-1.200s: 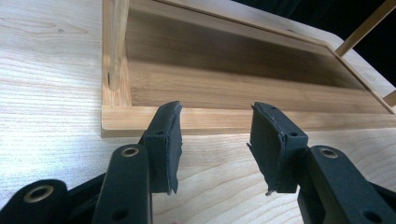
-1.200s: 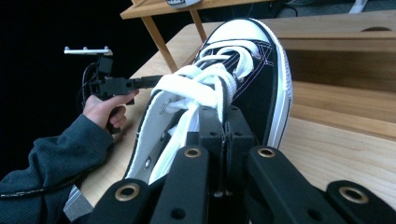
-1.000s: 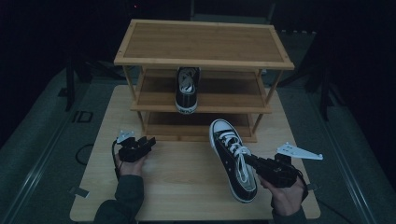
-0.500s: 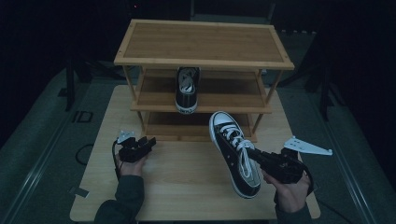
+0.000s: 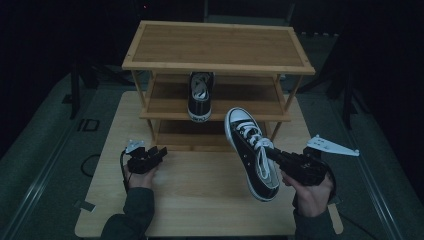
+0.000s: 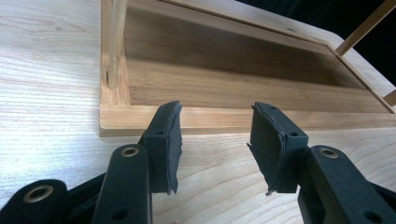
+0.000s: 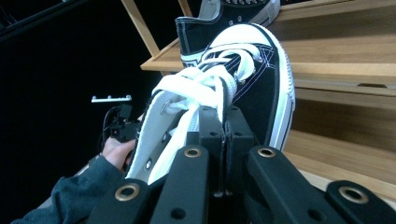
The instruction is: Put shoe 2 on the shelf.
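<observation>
A black sneaker with white laces and toe cap [image 5: 252, 150] hangs above the table, toe toward the wooden shoe rack [image 5: 218, 50]. My right gripper [image 5: 272, 154] is shut on its side wall beside the laces; in the right gripper view the jaws [image 7: 225, 122] pinch that edge of the sneaker [image 7: 252, 88]. A matching sneaker [image 5: 200, 95] stands on the rack's middle shelf, heel toward me, and its heel [image 7: 201, 28] shows behind the held one. My left gripper [image 5: 155, 153] rests open on the table before the rack's bottom shelf [image 6: 243, 88], nothing between its pads [image 6: 168, 140].
The rack has three tiers and stands at the far half of a light wooden table [image 5: 200, 200]. Its front left post [image 6: 114, 46] rises just ahead of my left gripper. Dark floor surrounds the table.
My right gripper has lifted the sneaker off the table and carried it up and toward the rack, tilting it. The left gripper has stayed put.
</observation>
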`<state>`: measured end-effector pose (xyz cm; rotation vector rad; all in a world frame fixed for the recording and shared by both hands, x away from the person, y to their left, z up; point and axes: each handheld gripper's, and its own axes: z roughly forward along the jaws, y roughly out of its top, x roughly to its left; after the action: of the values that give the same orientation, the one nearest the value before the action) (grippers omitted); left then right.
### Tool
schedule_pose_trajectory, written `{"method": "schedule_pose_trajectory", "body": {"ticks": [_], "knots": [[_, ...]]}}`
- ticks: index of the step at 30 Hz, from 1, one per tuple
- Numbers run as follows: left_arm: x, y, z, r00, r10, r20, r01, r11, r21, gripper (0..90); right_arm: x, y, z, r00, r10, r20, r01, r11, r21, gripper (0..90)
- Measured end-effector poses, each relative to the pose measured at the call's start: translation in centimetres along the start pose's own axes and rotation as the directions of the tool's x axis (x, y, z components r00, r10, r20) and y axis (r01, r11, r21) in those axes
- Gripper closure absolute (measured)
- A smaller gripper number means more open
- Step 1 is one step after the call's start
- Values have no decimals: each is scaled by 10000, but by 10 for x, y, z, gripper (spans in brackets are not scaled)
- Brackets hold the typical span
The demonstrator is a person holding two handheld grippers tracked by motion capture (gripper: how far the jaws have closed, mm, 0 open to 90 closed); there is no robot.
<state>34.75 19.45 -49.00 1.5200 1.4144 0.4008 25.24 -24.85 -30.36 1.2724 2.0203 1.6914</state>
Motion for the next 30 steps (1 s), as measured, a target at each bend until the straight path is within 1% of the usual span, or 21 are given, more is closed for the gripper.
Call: {"method": "schedule_pose_trajectory", "body": {"ticks": [7, 14, 18, 21, 30], "knots": [[0, 0, 0, 10000, -45, 2, 45, 10000, -18, 538, -10, 9, 12, 9996, 243, 115, -241, 9996, -130, 889], [1, 1, 0, 10000, -78, 13, 78, 10000, -35, 538, -18, 17, 18, 9990, 388, 214, -382, 9988, -303, 889], [1, 1, 0, 10000, -78, 15, 78, 10000, -23, 538, -20, 22, 23, 9980, 488, 403, -473, 9982, -370, 888], [1, 1, 0, 10000, -81, 16, 81, 10000, -19, 538, -19, 26, 29, 9971, 361, 674, -334, 9986, -402, 888], [1, 1, 0, 10000, -97, 6, 97, 9999, -42, 538, -19, 35, 47, 9940, 245, 1068, -196, 9987, -465, 888]]}}
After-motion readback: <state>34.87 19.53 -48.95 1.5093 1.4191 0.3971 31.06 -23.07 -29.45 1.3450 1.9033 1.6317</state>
